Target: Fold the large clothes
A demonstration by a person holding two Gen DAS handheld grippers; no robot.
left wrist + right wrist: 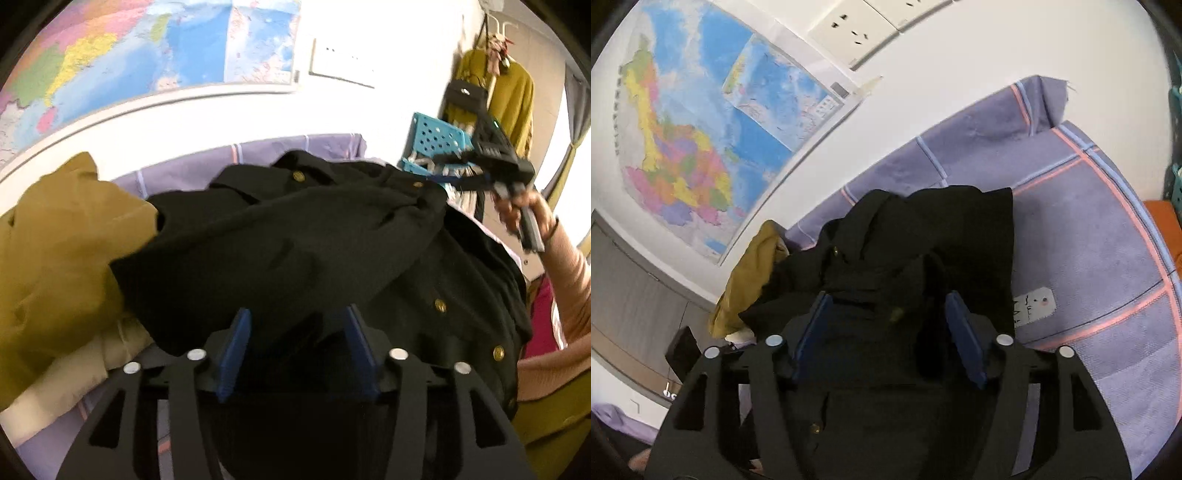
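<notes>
The coat (pixel 295 229) is black with gold buttons (pixel 439 304). The bedsheet (pixel 1100 236) is purple with pink and blue stripes

A bedroom in a home, with laundry out on the bed.
A purple checked bedsheet (pixel 1082 266) lies against a white wall that carries a coloured map (pixel 701 122) and a wall socket (pixel 851 35); a mustard coat (pixel 511 99) hangs on a hanger near blue plastic baskets (pixel 436 138).

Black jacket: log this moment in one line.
black jacket bunched on purple sheet | left gripper open | right gripper open
</notes>
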